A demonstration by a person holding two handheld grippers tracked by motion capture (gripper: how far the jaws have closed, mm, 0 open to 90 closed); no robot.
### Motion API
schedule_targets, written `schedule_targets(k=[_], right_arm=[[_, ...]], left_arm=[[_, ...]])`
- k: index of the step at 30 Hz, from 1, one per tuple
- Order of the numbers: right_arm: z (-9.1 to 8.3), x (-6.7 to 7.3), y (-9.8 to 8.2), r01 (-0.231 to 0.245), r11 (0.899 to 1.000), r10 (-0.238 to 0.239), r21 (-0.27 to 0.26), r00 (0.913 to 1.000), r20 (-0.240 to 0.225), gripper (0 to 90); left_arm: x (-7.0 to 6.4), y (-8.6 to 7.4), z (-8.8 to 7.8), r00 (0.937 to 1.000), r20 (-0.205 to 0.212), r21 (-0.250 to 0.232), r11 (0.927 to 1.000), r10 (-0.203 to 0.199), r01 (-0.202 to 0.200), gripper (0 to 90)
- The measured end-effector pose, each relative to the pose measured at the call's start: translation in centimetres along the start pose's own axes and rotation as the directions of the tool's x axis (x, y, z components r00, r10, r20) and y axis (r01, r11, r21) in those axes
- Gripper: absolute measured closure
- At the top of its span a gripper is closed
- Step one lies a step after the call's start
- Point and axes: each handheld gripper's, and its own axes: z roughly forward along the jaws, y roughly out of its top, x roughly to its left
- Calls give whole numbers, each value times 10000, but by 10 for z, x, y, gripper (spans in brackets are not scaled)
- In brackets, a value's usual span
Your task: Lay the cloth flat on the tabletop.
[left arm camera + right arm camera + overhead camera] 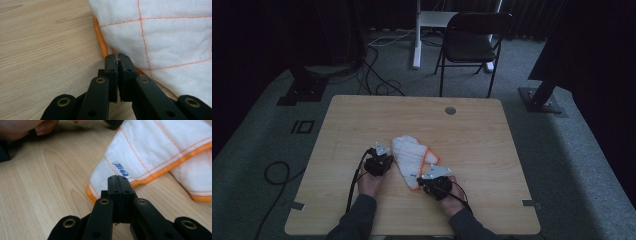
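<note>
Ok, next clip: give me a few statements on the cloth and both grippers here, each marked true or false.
1. The white cloth has orange edging and orange stitched lines. True.
2. The left gripper stands wide open above the cloth. False: its jaws are closed together at the cloth's orange edge, though a pinch of fabric cannot be told.
3. The right gripper has its jaws shut at a corner of the cloth. True.
4. The cloth lies spread out flat in a single layer. False: it is folded and bunched.
5. A black folding chair stands beyond the wooden table. True.
</note>
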Motion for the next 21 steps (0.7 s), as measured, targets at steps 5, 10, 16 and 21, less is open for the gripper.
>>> schedule_targets(k=[5, 10, 16, 21], right_arm=[[2, 3, 0, 251, 9997, -251, -8, 9988, -408, 577], [8, 8, -1, 527, 9984, -515, 216, 9974, -511, 536], [17, 7, -5, 620, 9956, -593, 705, 9974, -410, 802], [15, 6, -4, 656, 9952, -647, 725, 9978, -156, 885]], left_arm=[[0, 0, 0, 10000, -25, -9, 10000, 17, -17, 875], [0, 0, 0, 10000, -21, -24, 10000, 29, -29, 874], [-1, -1, 0, 9999, -53, -49, 9999, 88, -89, 877], [-1, -1, 0, 9999, -64, -38, 9999, 104, -104, 882]])
